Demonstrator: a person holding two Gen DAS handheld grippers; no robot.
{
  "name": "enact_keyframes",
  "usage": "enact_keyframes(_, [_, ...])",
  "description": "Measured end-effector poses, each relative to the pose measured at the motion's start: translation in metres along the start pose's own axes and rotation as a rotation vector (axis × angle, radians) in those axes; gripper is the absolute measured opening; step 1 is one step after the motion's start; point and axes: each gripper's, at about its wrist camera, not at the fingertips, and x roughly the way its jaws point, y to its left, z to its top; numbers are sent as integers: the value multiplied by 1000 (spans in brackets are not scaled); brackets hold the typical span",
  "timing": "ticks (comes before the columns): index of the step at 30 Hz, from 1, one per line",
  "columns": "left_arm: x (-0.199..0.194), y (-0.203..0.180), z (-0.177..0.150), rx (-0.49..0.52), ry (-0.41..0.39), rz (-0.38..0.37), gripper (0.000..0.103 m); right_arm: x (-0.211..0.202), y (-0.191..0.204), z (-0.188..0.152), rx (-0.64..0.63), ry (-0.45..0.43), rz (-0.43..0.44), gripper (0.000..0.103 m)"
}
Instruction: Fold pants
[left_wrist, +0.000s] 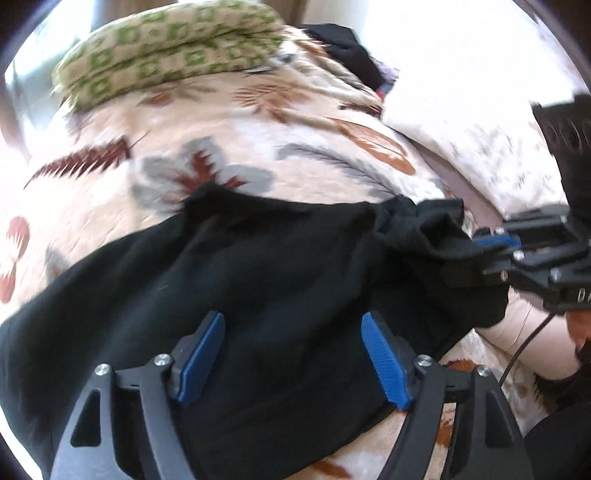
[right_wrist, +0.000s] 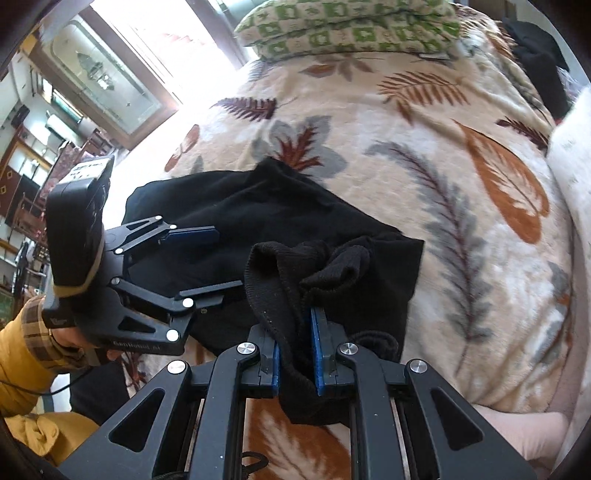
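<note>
Black pants (left_wrist: 258, 280) lie bunched on a leaf-patterned blanket (left_wrist: 221, 140). My left gripper (left_wrist: 293, 328) is open, its blue pads spread just above the black cloth, holding nothing. My right gripper (right_wrist: 295, 325) is shut on a ribbed edge of the pants (right_wrist: 280, 266) and lifts it a little. In the left wrist view the right gripper (left_wrist: 476, 247) pinches the cloth at the right side. In the right wrist view the left gripper (right_wrist: 218, 258) hovers open over the left part of the pants (right_wrist: 221, 206).
A green-checked pillow (left_wrist: 166, 48) lies at the far end of the bed. Another dark garment (left_wrist: 351, 48) lies at the far right, beside a pale pillow (left_wrist: 461, 129). A glass cabinet (right_wrist: 103, 74) stands to the left of the bed.
</note>
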Motion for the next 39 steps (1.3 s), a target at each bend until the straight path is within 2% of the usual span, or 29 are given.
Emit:
enact_keyframes(4, [-6, 21, -10, -41, -8, 5, 81, 13, 15, 10, 3, -11, 12, 12])
enact_keyframes(9, [0, 23, -18, -33, -7, 18, 81, 48, 15, 12, 63, 7, 29, 16])
enact_keyframes(10, [0, 24, -19, -35, -10, 12, 81, 59, 13, 9, 81, 34, 34, 19])
enact_keyframes(11, [-3, 26, -21, -39, -11, 4, 81, 73, 10, 5, 105, 73, 55, 29])
enact_keyframes(15, [-13, 33, -20, -69, -26, -47, 82, 62, 6, 1, 142, 23, 170, 54])
enact_keyframes(17, [-18, 36, -19, -94, -34, -71, 82, 48, 6, 0, 133, 9, 205, 54])
enact_keyframes(18, [-22, 38, -17, -108, -43, -89, 82, 37, 7, -1, 106, 5, 188, 54])
enact_keyframes(20, [-26, 39, -15, -136, -46, -136, 82, 19, 10, -7, 43, 9, 148, 54])
enact_keyframes(22, [-24, 35, -12, -152, -31, -180, 81, 7, 17, -18, -50, 33, 65, 54])
enact_keyframes(24, [-21, 26, -9, -158, -15, -216, 81, 9, 23, -32, -130, 64, 3, 54])
enact_keyframes(26, [-12, 13, -6, -167, 14, -245, 81, 17, 24, -46, -161, 86, -20, 54])
enact_keyframes(28, [3, 0, -1, -170, 63, -236, 80, 27, 19, -55, -146, 88, -31, 54])
enact_keyframes(30, [17, -11, 2, -167, 100, -210, 80, 38, 18, -64, -154, 88, -41, 45])
enact_keyframes(31, [22, -14, 3, -171, 109, -203, 80, 40, 19, -67, -166, 84, -50, 44])
enact_keyframes(34, [31, -16, 4, -218, 127, -185, 80, 37, 26, -76, -207, 53, 1, 42])
enact_keyframes(36, [34, -12, 4, -252, 130, -188, 80, 32, 31, -78, -242, 36, 39, 45])
enact_keyframes(39, [34, -7, 4, -269, 141, -190, 72, 31, 29, -75, -248, 57, 107, 44])
